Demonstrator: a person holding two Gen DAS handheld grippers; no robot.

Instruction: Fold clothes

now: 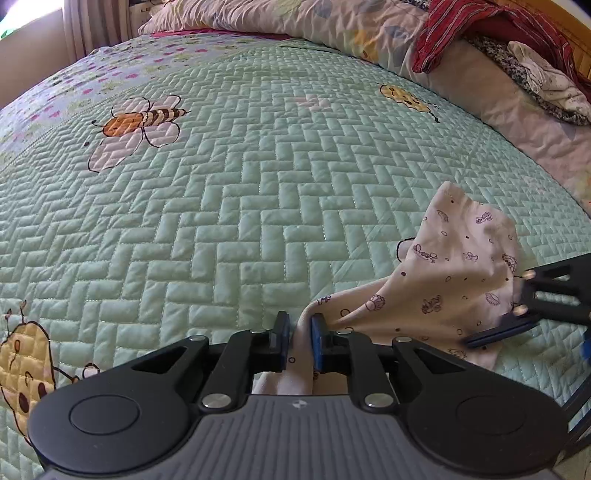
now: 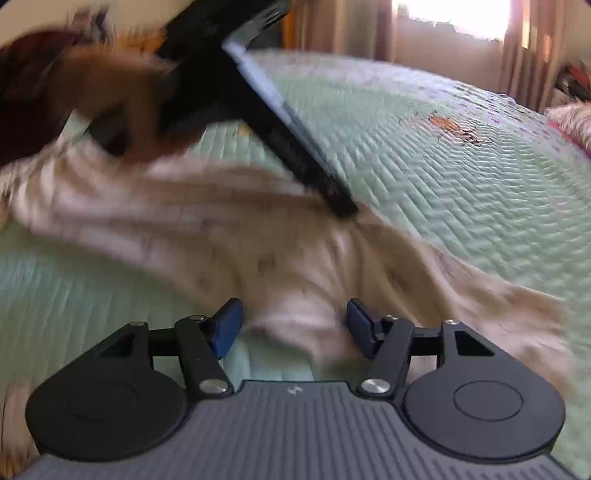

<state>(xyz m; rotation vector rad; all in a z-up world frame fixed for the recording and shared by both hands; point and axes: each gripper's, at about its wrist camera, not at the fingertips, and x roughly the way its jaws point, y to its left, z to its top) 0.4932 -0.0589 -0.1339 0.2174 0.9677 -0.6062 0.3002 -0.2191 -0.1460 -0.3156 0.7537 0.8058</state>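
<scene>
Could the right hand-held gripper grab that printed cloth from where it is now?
Probably yes. The right hand-held gripper stands open with the cloth lying right between and ahead of its fingers, nothing in between. The left hand-held gripper pinches another part.

On the bed (image 1: 258, 206): 1 pale printed garment (image 1: 443, 280), 1 green quilt (image 1: 229, 177) with 1 full bee motif (image 1: 140, 122) and 2 yellow ones partly showing, 1 red striped cloth (image 1: 480, 26), 1 white crumpled cloth (image 1: 543, 77). 2 grippers: left gripper (image 1: 300, 341), right gripper (image 2: 293, 326).
</scene>
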